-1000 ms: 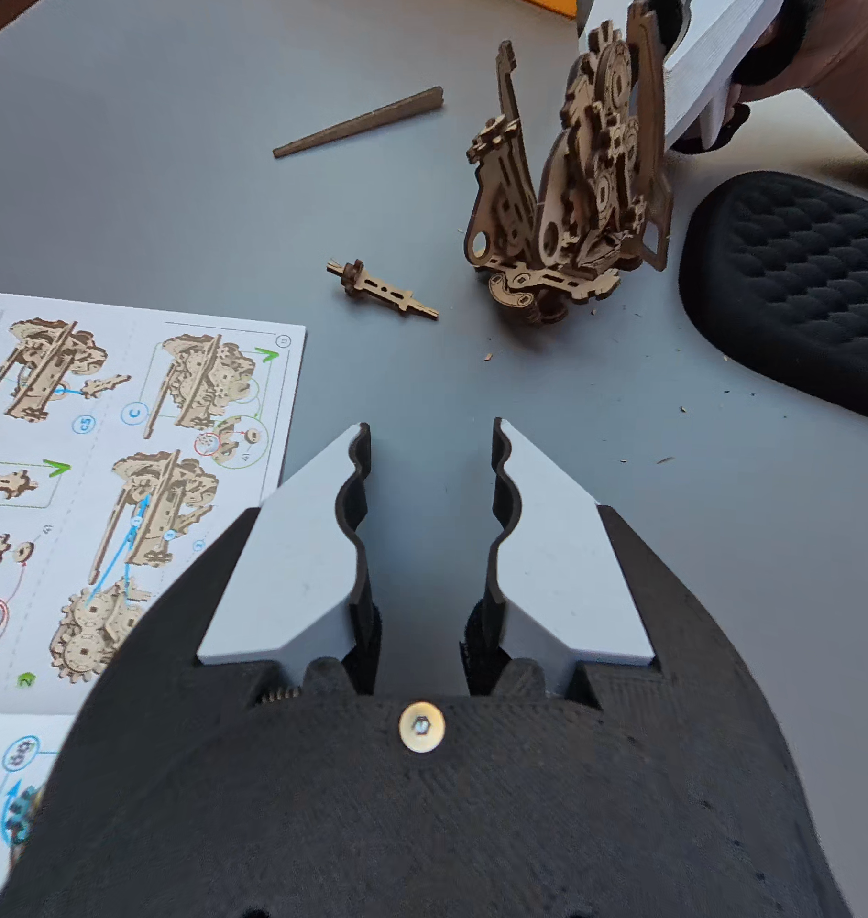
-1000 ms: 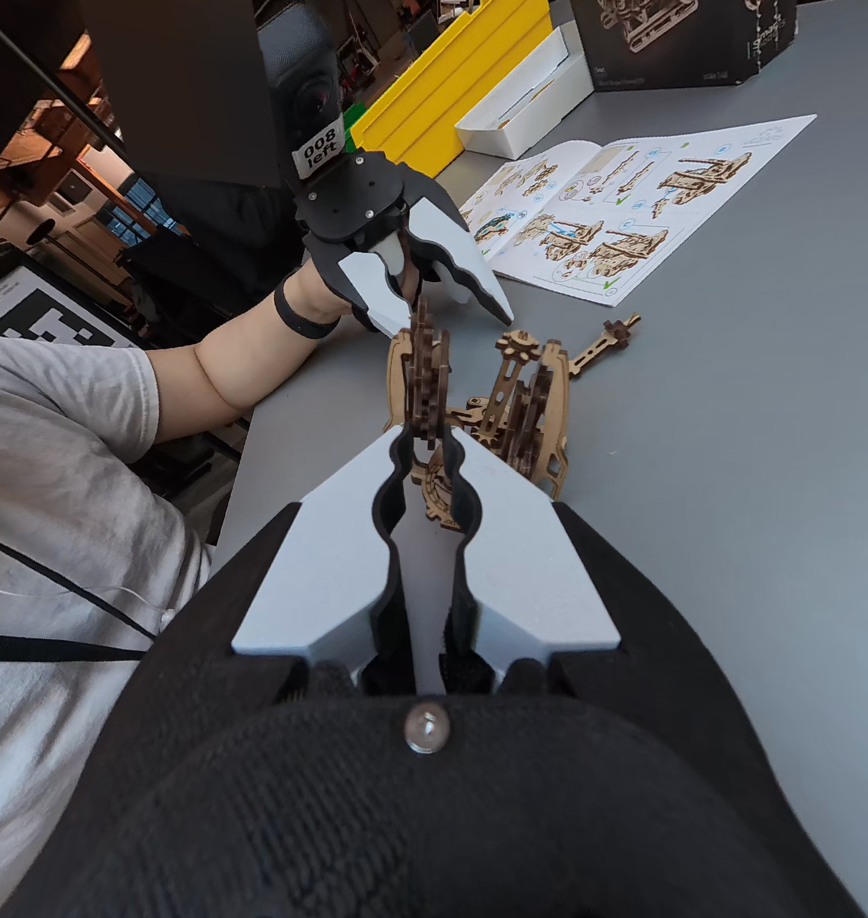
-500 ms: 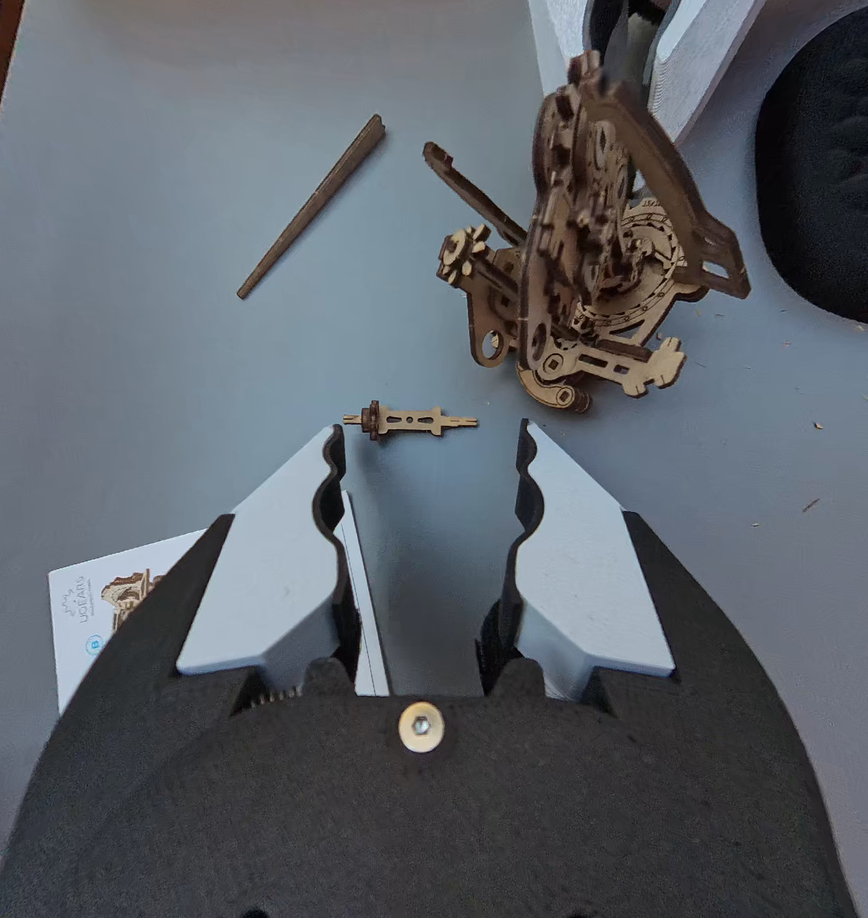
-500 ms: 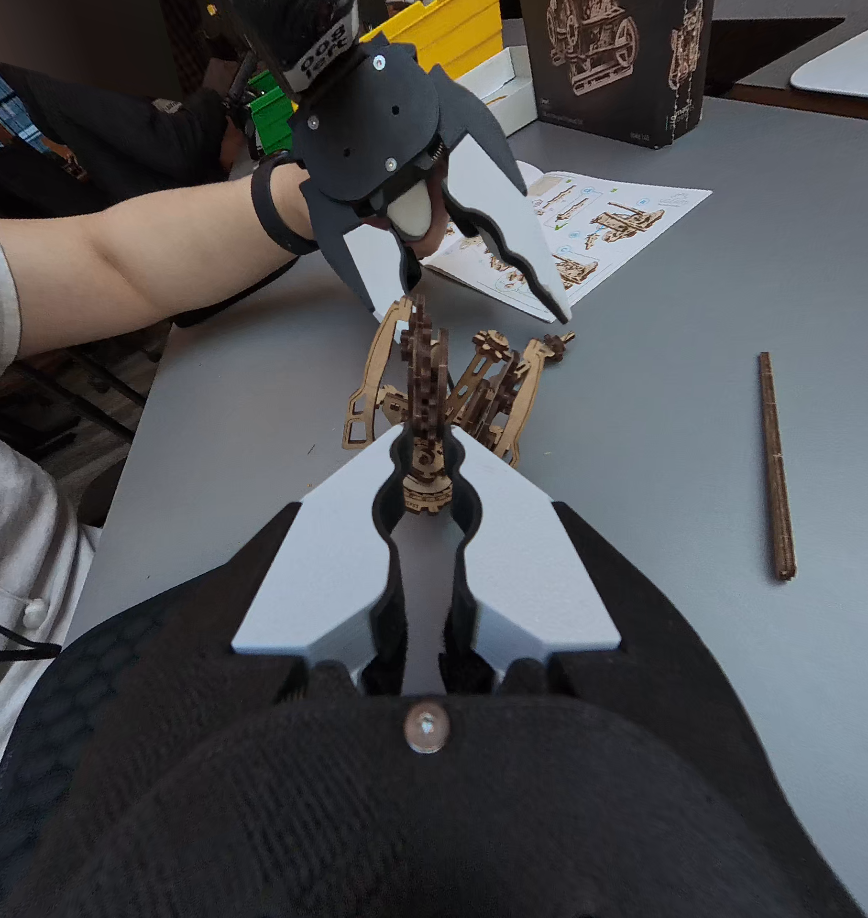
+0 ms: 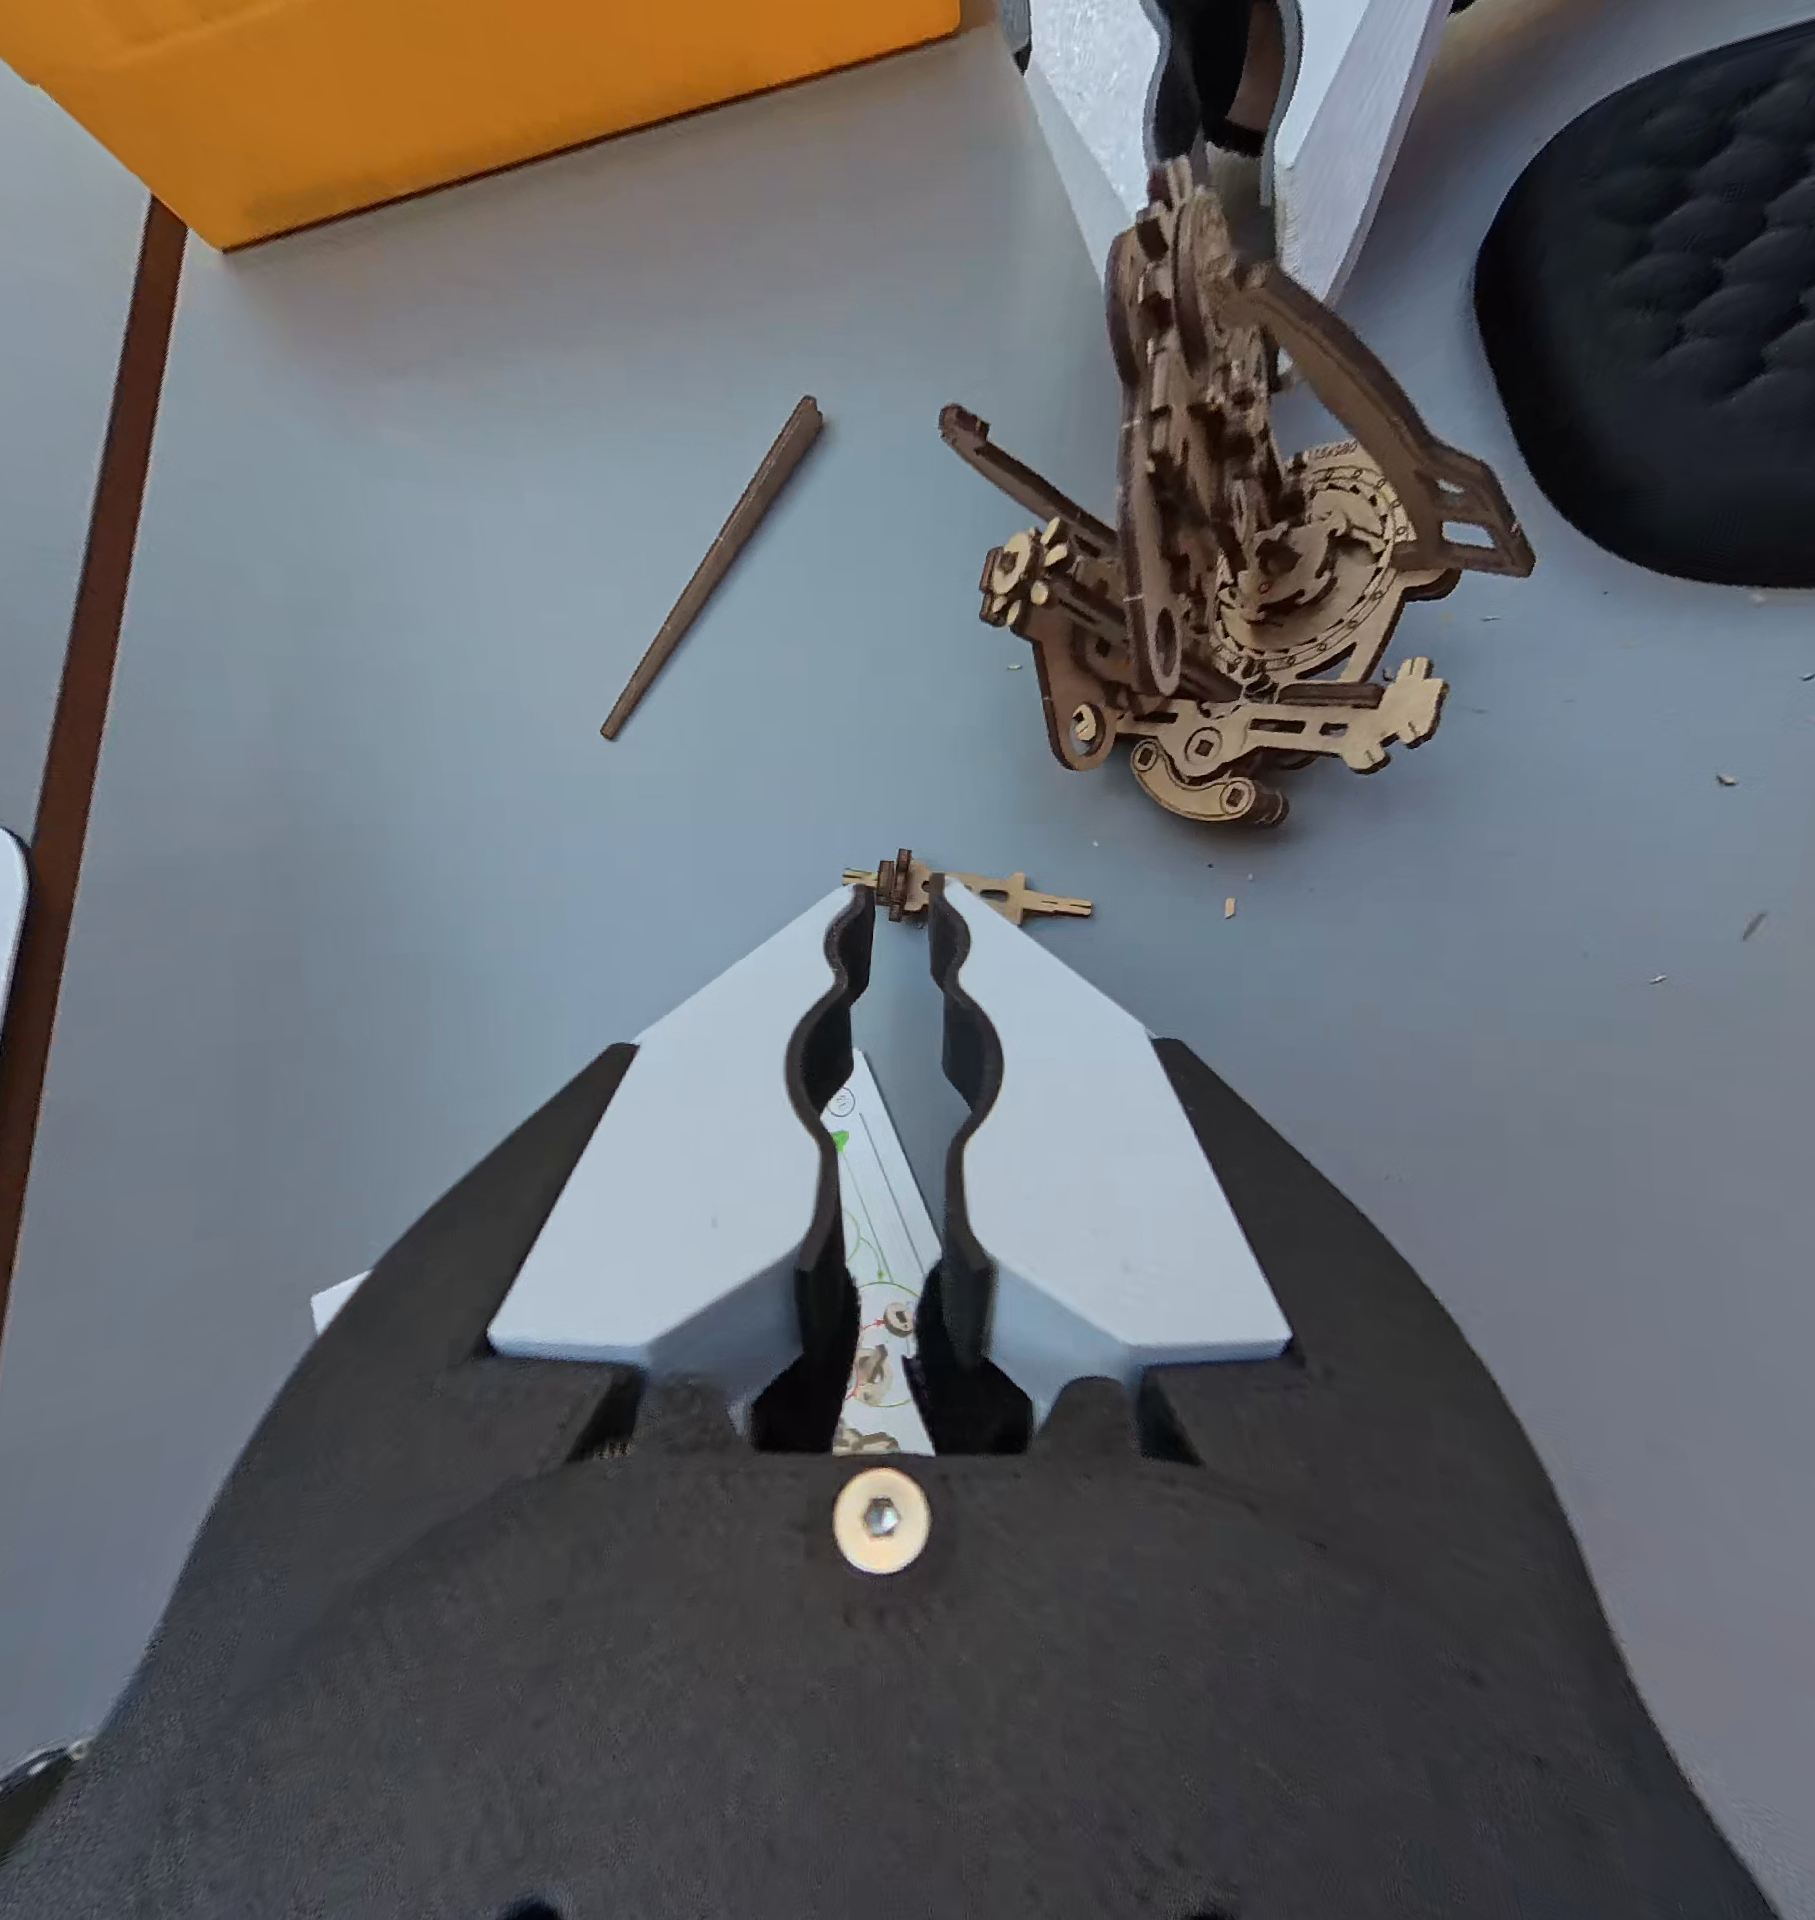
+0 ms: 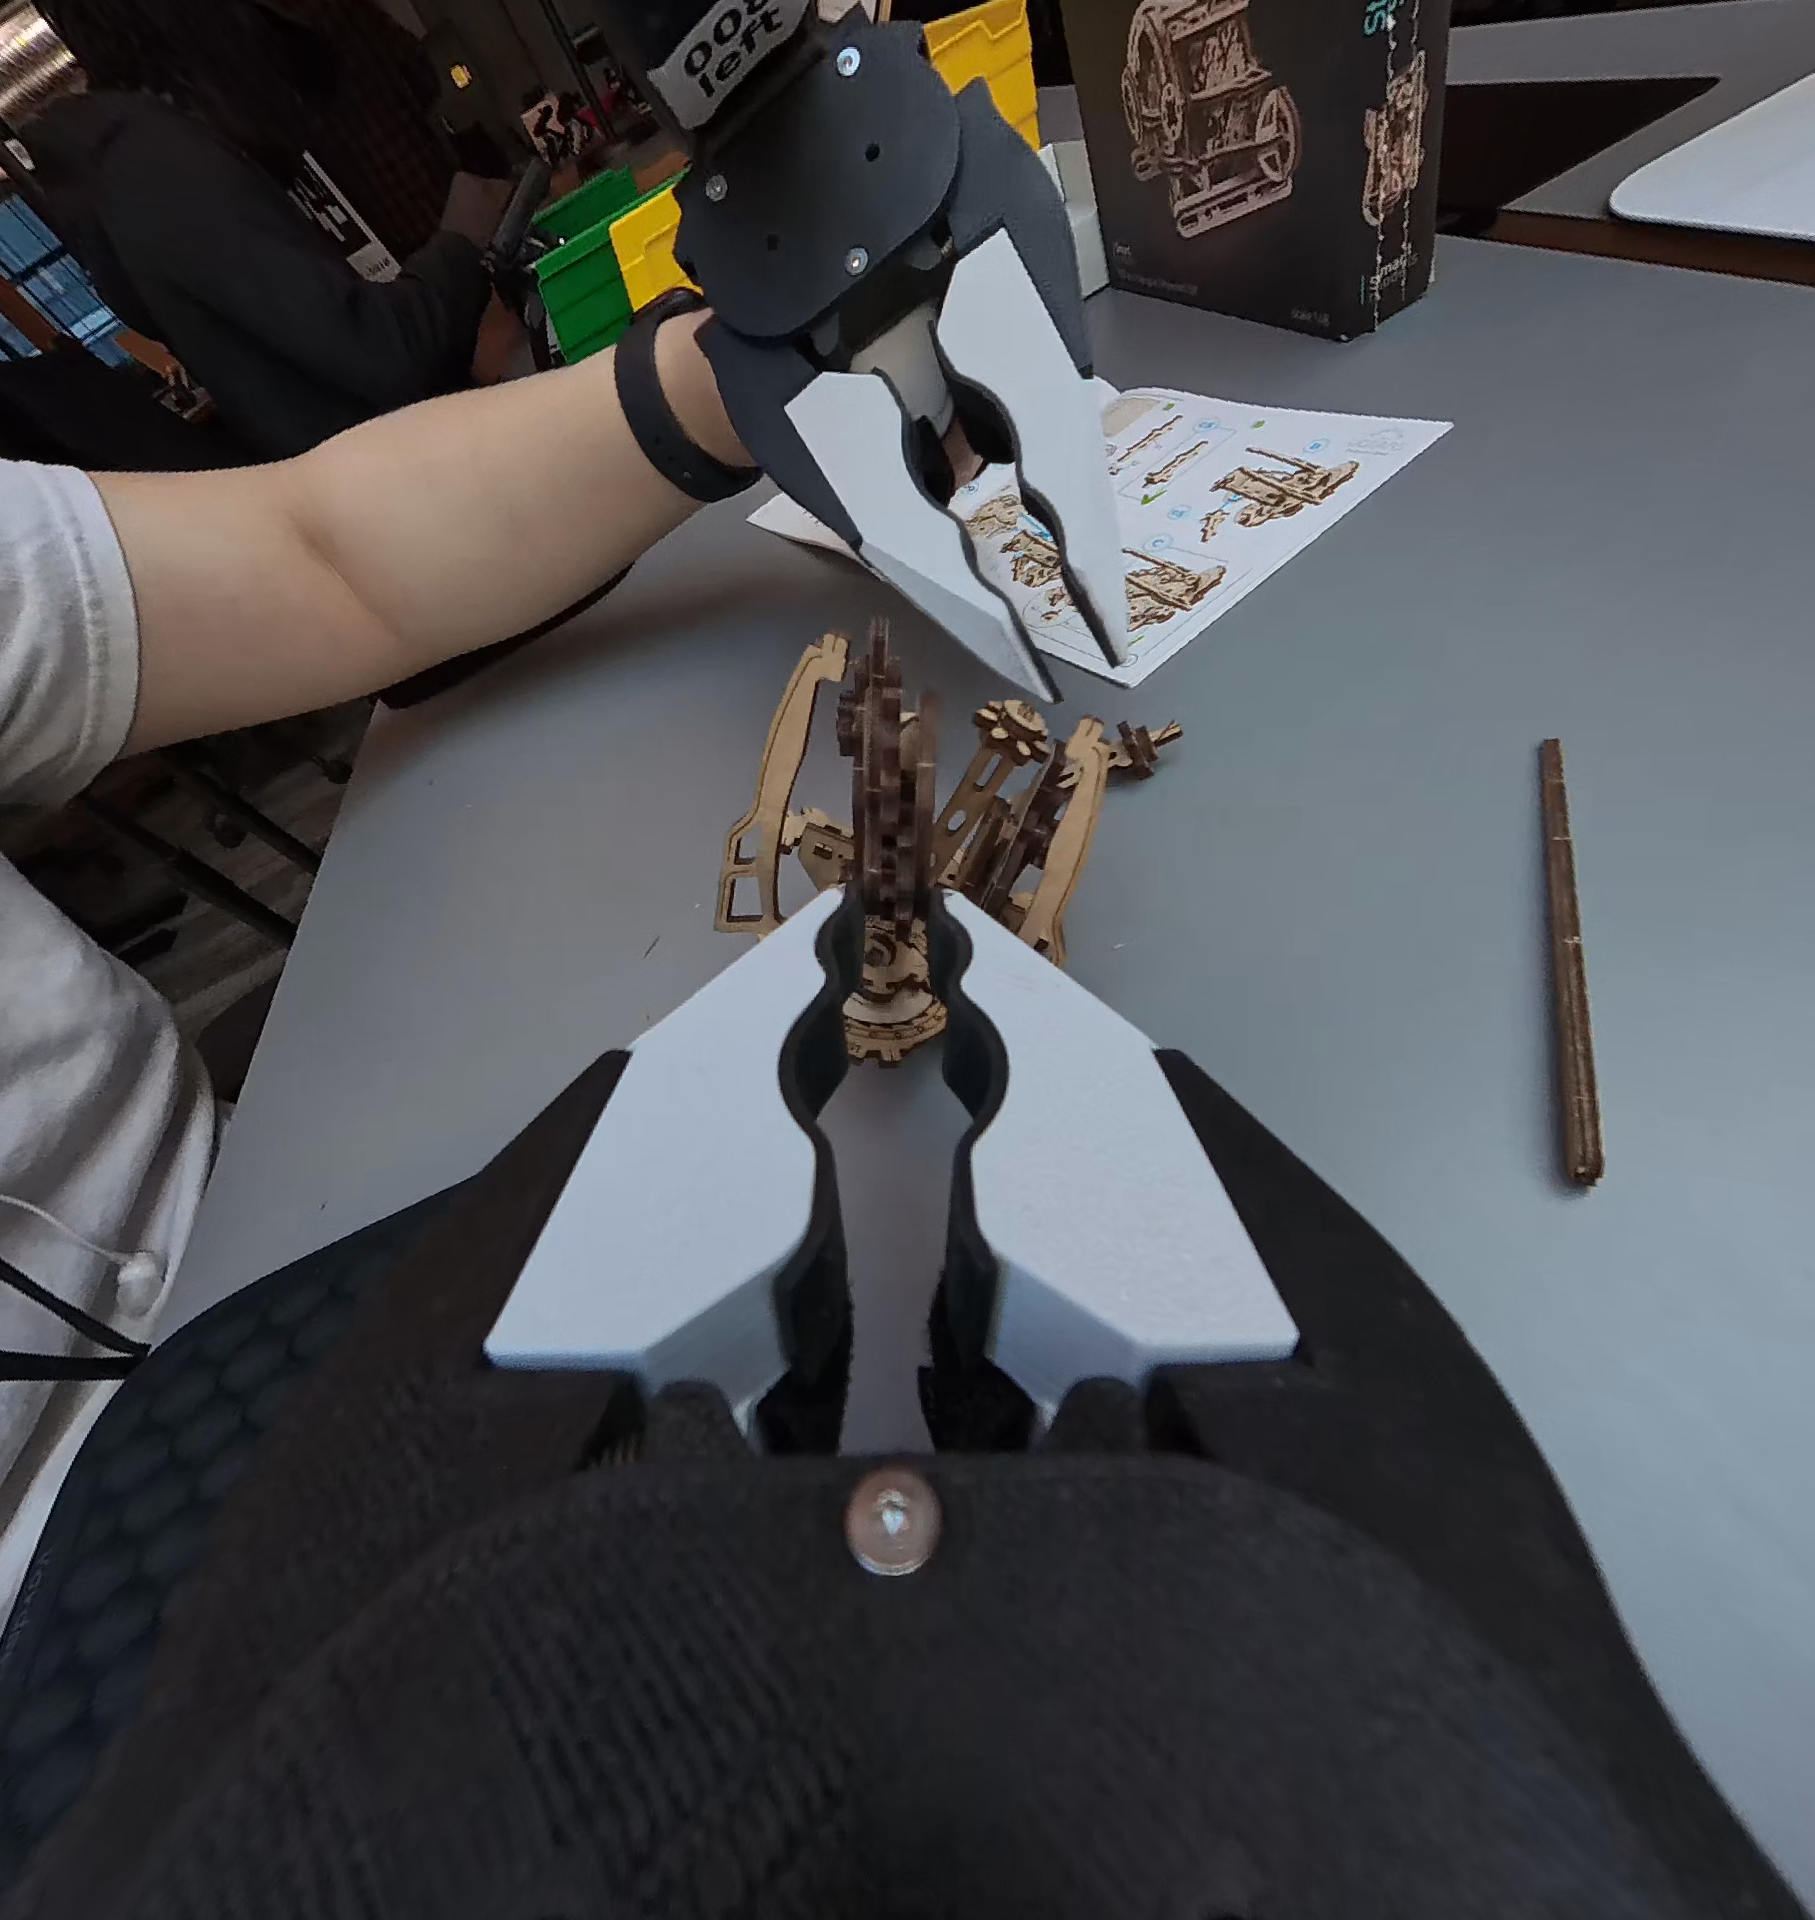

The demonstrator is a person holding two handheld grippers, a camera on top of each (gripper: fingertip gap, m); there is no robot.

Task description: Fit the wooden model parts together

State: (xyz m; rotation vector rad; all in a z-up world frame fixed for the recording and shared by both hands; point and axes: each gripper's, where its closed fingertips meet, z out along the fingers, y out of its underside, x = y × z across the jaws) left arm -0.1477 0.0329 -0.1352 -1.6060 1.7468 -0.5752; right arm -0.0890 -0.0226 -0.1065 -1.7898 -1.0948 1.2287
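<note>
in the left wrist view the small wooden axle piece (image 5: 960, 896) lies flat on the grey table (image 5: 415, 582) at frame centre, right at the tips of the left gripper (image 5: 901, 906). its long axis runs left to right across the picture, square to the fingers. the jaws stand narrowed to a slim gap around the little toothed collar near the piece's left end; whether the pads already press it cannot be told. the free shaft sticks out to the right of the fingertips.

the wooden model (image 5: 1246, 540) stands in the upper right of that view, well apart from the axle piece. the right gripper (image 6: 890, 914) is closed on its upright gear stack at the middle of the right wrist view, steadying it on the table.

so the left gripper is much the nearer to the loose piece. the coming move probably calls for a firm pinch on the collar, then a carry up and rightward to the held model.
</note>
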